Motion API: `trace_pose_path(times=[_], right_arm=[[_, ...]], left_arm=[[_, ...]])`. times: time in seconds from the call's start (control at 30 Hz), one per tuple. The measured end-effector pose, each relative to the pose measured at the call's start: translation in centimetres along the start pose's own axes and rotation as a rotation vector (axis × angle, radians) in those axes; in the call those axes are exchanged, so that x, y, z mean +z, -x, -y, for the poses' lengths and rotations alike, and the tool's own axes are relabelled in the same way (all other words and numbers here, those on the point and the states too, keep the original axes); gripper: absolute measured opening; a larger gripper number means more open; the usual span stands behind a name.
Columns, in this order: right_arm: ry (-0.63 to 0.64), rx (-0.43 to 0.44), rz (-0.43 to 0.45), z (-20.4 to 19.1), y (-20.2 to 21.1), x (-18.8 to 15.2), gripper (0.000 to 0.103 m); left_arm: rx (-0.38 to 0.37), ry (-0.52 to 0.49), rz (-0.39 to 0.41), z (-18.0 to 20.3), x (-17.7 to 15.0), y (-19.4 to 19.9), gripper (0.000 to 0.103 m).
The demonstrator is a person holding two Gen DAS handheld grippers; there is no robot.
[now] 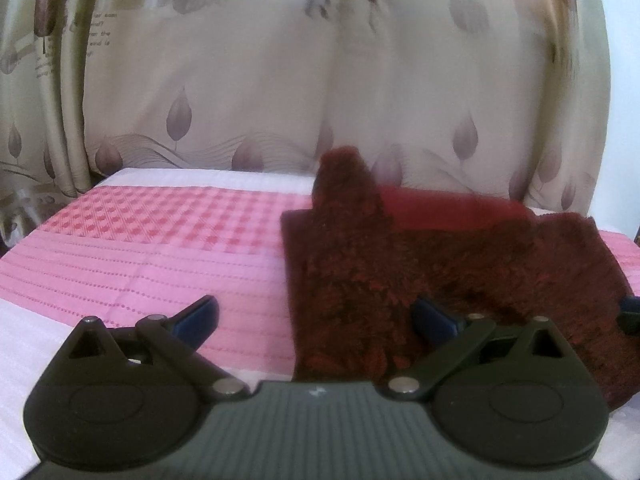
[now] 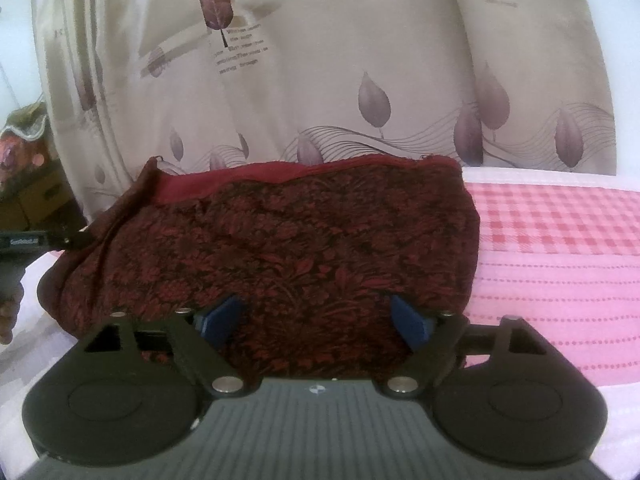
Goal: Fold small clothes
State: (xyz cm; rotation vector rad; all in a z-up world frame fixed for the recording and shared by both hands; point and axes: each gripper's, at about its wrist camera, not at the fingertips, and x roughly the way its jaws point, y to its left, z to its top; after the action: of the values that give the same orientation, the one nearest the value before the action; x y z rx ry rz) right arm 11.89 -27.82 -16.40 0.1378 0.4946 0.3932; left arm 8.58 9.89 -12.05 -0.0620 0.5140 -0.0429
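Both hand-held grippers stand at the near edge of a dark red patterned garment (image 2: 304, 248) that lies on a pink checked cloth (image 1: 160, 232) spread over a white padded surface (image 1: 24, 336), with a leaf-printed curtain (image 1: 240, 80) hanging behind.

On the left, the left gripper (image 1: 316, 320) has its jaws spread wide and grips nothing: its left blue pad sits over bare pink cloth, its right pad over the garment's left portion, with the left edge of the fabric running between them.

At the garment's left end a flap of fabric stands up off the surface, and a smooth red lining shows along the far edge.

Further right, the right gripper (image 2: 316, 322) also stands wide, both blue pads resting apart over the patterned fabric near its front edge, pressing on nothing that can be seen.

The garment's long axis runs left to right across the cloth, parallel to the curtain; the lined, open-looking edge faces away from the person.

The step in hand appears to be taking a fresh hold for a fold. To do it well, each gripper should pinch a single clean edge or corner, both at matching positions, then carry the fabric over evenly so the edges meet. The raised flap should be flattened first, since it could bunch inside the fold.
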Motion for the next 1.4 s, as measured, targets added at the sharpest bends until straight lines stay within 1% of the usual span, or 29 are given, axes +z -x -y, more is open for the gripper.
trace_pose_path(times=[0.33, 0.37, 0.43, 0.47, 0.5, 0.53, 0.57, 0.63, 0.67, 0.7, 0.8, 0.9, 0.93, 1.0, 1.07, 1.1, 1.17, 1.2, 1.27, 1.3, 1.33, 1.4], right_arm=[[0.028, 0.003, -0.002, -0.4, -0.1, -0.1, 0.092], [0.031, 0.007, -0.002, -0.4, -0.1, 0.0, 0.092], [0.029, 0.01, 0.017, -0.4, 0.3, 0.2, 0.088], [0.026, 0.034, 0.037, -0.4, 0.7, 0.6, 0.086], [0.023, 0.077, 0.071, -0.6, 1.3, 1.4, 0.08], [0.036, 0.112, 0.1, -1.1, 1.7, 2.5, 0.079], [0.08, 0.151, 0.125, -2.0, 2.0, 4.2, 0.078], [0.168, 0.222, 0.142, -3.7, 1.6, 7.2, 0.078], [0.202, 0.27, 0.132, -4.4, 0.8, 8.9, 0.078], [0.226, 0.299, 0.116, -5.0, -0.2, 10.2, 0.078], [0.319, 0.334, 0.045, -6.9, -4.8, 12.9, 0.078], [0.416, 0.376, -0.055, -9.1, -9.9, 13.6, 0.077], [0.45, 0.396, -0.089, -9.9, -11.0, 13.4, 0.074], [0.542, 0.405, -0.144, -11.8, -13.4, 12.4, 0.072], [0.59, 0.423, -0.205, -13.1, -15.4, 11.7, 0.066], [0.612, 0.418, -0.229, -13.5, -16.3, 11.4, 0.057], [0.633, 0.409, -0.274, -13.8, -17.9, 11.0, 0.051], [0.626, 0.422, -0.287, -13.8, -18.3, 11.0, 0.044], [0.624, 0.435, -0.297, -13.9, -18.7, 11.2, 0.035], [0.617, 0.44, -0.302, -13.9, -18.7, 11.4, 0.016], [0.618, 0.441, -0.305, -14.0, -18.6, 11.6, 0.012], [0.673, 0.433, -0.3, -14.5, -18.5, 11.4, 0.011]], left_arm=[[0.006, 0.009, -0.017, -0.5, -0.3, -0.8, 0.103], [0.002, 0.023, -0.021, -0.8, -0.5, -0.9, 0.103], [-0.025, 0.073, -0.02, -1.4, -0.9, -1.0, 0.103], [-0.033, 0.095, -0.021, -1.7, -1.2, -1.1, 0.103], [-0.042, 0.116, -0.025, -2.0, -1.5, -1.3, 0.103], [-0.047, 0.128, -0.024, -2.1, -1.7, -1.4, 0.103], [-0.05, 0.135, -0.02, -2.2, -1.9, -1.5, 0.103], [-0.053, 0.142, -0.013, -2.1, -2.0, -1.5, 0.103], [-0.054, 0.143, -0.011, -2.1, -2.1, -1.5, 0.103], [-0.058, 0.15, -0.011, -2.2, -2.2, -1.6, 0.103], [-0.084, 0.198, -0.026, -2.9, -2.4, -1.9, 0.103], [-0.12, 0.281, -0.04, -4.1, -2.8, -2.2, 0.103], [-0.127, 0.295, -0.035, -4.3, -2.9, -2.2, 0.103], [-0.126, 0.305, -0.027, -4.3, -3.0, -2.0, 0.103], [-0.12, 0.3, -0.024, -4.1, -3.0, -2.0, 0.103], [-0.118, 0.298, -0.025, -4.1, -3.0, -1.9, 0.103], [-0.121, 0.308, -0.023, -4.2, -3.1, -1.9, 0.103], [-0.126, 0.315, -0.021, -4.3, -3.1, -1.9, 0.103], [-0.132, 0.324, -0.018, -4.5, -3.1, -1.8, 0.103], [-0.134, 0.328, -0.016, -4.5, -3.2, -1.7, 0.103], [-0.135, 0.33, -0.015, -4.5, -3.2, -1.6, 0.103], [-0.136, 0.333, -0.013, -4.6, -3.2, -1.7, 0.103]])
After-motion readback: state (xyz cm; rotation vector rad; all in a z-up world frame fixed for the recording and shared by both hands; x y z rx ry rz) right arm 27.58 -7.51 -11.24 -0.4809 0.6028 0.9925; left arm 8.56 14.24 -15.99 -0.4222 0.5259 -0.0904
